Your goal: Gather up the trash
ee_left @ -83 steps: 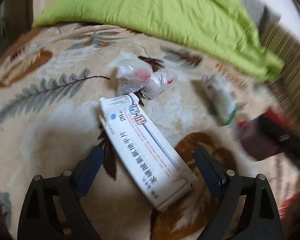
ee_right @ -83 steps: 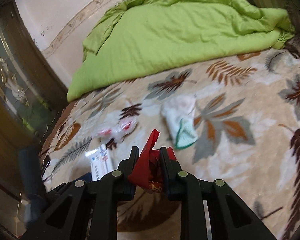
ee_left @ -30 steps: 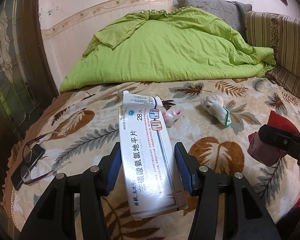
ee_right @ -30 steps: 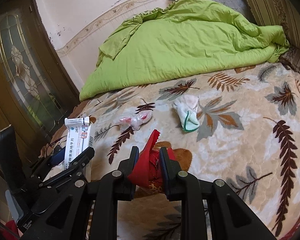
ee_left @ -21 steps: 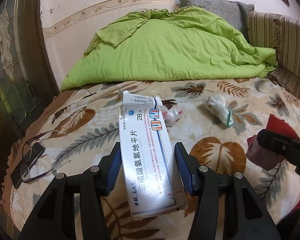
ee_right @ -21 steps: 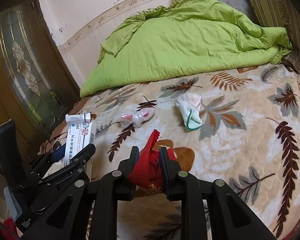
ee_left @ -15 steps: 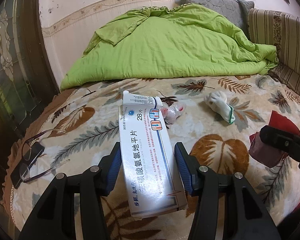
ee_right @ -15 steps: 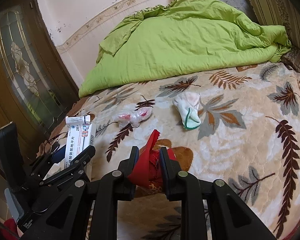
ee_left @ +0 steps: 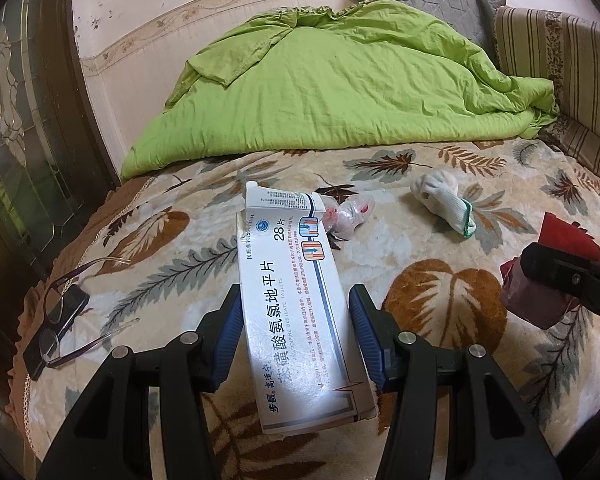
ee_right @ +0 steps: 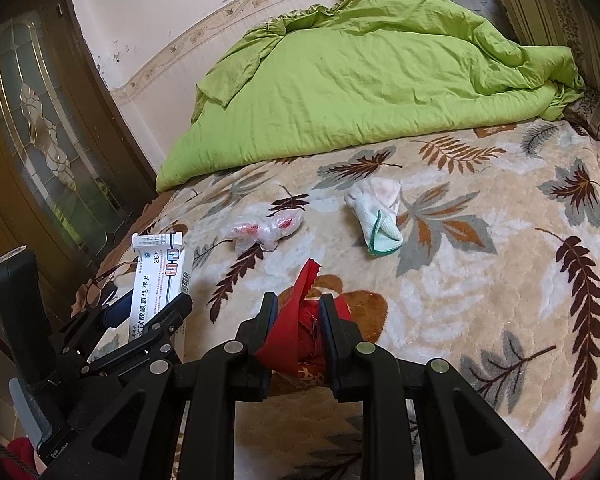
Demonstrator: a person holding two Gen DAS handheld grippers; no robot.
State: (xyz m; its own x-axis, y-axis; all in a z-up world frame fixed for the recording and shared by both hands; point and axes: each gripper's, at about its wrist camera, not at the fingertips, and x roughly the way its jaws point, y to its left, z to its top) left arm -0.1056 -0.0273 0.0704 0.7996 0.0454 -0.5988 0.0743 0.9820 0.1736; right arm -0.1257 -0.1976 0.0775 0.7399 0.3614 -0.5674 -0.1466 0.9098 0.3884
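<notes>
Left wrist: left tool point(ee_left: 294, 336) clamps medicine box point(ee_left: 292, 304), hiding wrapper point(ee_left: 350, 216) | right tool point(ee_right: 298, 316) clamps red packet point(ee_right: 300, 332)

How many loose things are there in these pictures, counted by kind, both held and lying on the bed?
Medicine box, in left claw: 1
Red wrapper, in right claw: 1
Crumpled clear plastic: 1
White glove: 1
Glasses: 1
Dark phone: 1
Total: 6
</notes>
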